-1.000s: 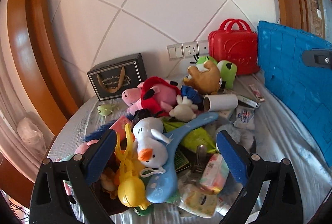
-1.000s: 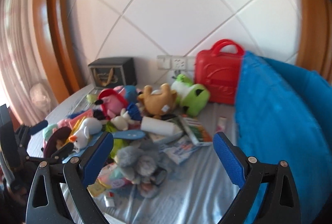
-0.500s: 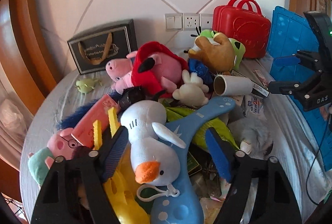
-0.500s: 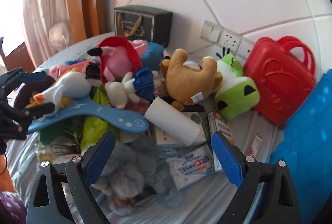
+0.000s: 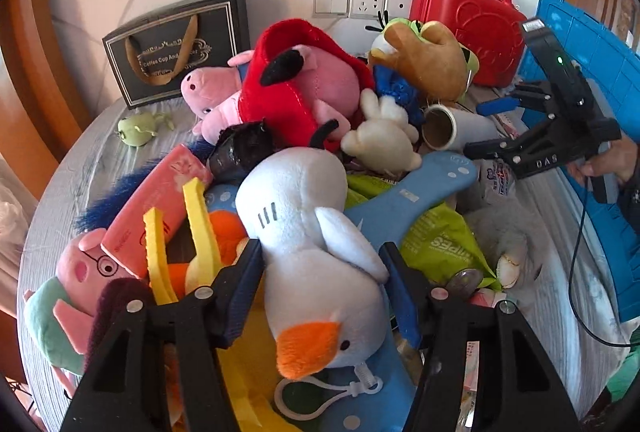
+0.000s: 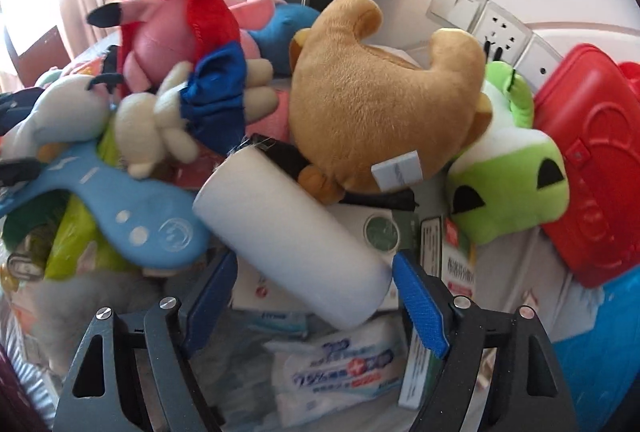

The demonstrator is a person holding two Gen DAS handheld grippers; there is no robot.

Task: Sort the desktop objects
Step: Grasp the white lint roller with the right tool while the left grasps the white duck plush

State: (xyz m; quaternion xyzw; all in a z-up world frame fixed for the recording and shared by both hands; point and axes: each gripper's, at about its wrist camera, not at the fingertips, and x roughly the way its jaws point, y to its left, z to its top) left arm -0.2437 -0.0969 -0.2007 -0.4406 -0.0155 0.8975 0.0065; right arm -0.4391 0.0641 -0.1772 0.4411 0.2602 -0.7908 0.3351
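A white duck plush [image 5: 304, 232] with an orange beak lies on top of the toy heap on a round table. My left gripper [image 5: 320, 256] points down over it; its jaws are closing and both blue pads touch the plush's sides. A white paper roll [image 6: 288, 232] lies slanted under a brown plush [image 6: 372, 104]. My right gripper [image 6: 315, 266] straddles the roll's near end, jaws closing, pads just beside it. In the left wrist view the right gripper [image 5: 486, 128] sits at the roll's [image 5: 456, 120] far end, held by a hand [image 5: 608, 160].
A blue hanger [image 5: 404, 200] runs under the duck. A pink pig plush [image 5: 296, 88], green plush [image 6: 508, 184], tissue pack [image 6: 340, 372], black gift bag [image 5: 176, 44] and red case [image 6: 592, 188] crowd the table. A blue crate [image 5: 592, 80] stands on the right.
Both grippers came down and forward onto the heap. The left jaws narrowed from wide open onto the duck. The right jaws narrowed around the paper roll's end.
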